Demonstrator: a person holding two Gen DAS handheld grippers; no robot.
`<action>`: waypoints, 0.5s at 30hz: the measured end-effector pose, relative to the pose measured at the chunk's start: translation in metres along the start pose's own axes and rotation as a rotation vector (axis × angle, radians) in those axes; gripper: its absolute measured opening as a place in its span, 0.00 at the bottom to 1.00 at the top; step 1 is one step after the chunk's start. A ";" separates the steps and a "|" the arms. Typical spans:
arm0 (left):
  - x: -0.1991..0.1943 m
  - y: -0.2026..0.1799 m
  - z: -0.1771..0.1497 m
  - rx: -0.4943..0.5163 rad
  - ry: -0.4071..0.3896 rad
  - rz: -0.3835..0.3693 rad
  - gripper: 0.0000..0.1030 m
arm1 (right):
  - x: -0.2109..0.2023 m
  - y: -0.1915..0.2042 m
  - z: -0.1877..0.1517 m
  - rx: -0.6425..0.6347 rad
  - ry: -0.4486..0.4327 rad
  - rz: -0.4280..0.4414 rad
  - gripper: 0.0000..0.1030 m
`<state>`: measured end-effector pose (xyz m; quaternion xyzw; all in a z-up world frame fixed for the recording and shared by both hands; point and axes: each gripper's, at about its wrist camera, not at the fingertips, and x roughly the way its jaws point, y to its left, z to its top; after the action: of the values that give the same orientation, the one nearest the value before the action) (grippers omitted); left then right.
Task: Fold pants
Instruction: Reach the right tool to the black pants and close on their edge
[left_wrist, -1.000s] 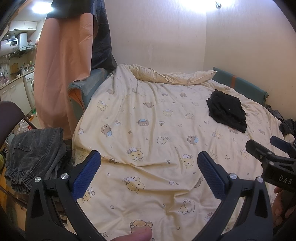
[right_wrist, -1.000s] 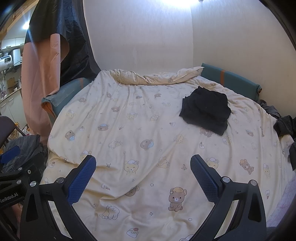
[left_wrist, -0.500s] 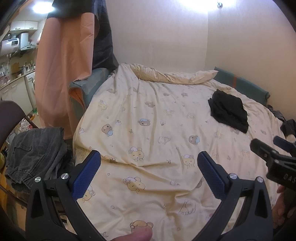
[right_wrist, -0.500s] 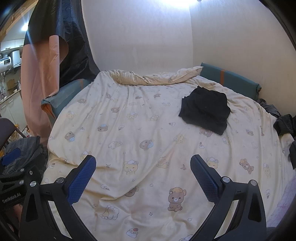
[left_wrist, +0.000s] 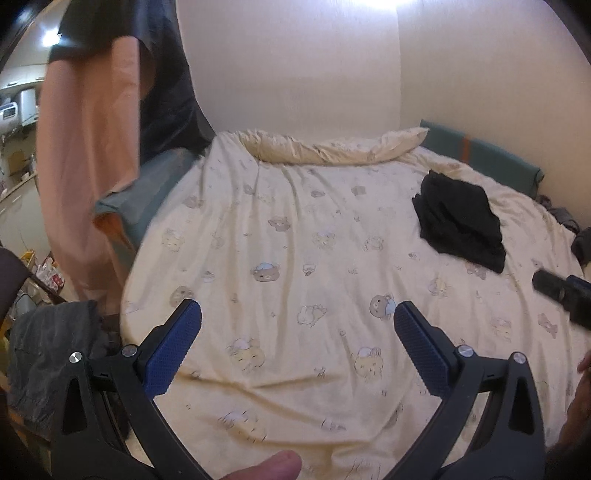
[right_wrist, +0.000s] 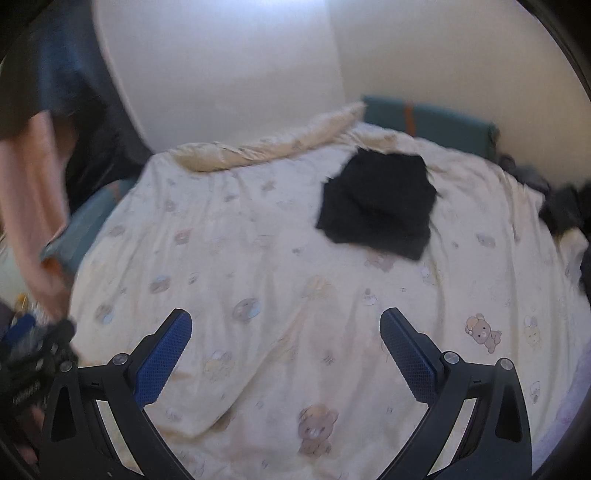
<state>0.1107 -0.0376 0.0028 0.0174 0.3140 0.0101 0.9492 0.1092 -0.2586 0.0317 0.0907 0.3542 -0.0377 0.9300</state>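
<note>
both hand-held grippers empty, jaws spread wide over the bed w/ nothing between the blue pads: left hand-held gripper (left_wrist: 297, 332), right hand-held gripper (right_wrist: 286, 332). black pants (right_wrist: 376, 206) lie folded in a flat bundle on the cream bear-print duvet (left_wrist: 295, 258), far right part of bed, well apart from both grippers. right view blurred. grey garment (left_wrist: 48, 354) heaped off the bed's left edge, near the left gripper. peach curtain (left_wrist: 85, 155) hangs at left. teal cushion (left_wrist: 480, 153) along the wall behind the pants.
</note>
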 end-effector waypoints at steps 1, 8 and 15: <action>0.010 -0.003 0.002 -0.003 0.012 0.000 1.00 | 0.013 -0.007 0.006 0.012 0.023 -0.017 1.00; 0.097 -0.025 0.010 -0.041 0.125 -0.006 1.00 | 0.128 -0.086 0.061 0.065 0.108 -0.148 1.00; 0.150 -0.027 0.008 -0.040 0.183 0.015 1.00 | 0.243 -0.124 0.092 -0.167 0.225 -0.307 1.00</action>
<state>0.2360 -0.0606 -0.0806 0.0000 0.3991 0.0249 0.9166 0.3334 -0.3995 -0.0803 -0.0382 0.4675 -0.1392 0.8721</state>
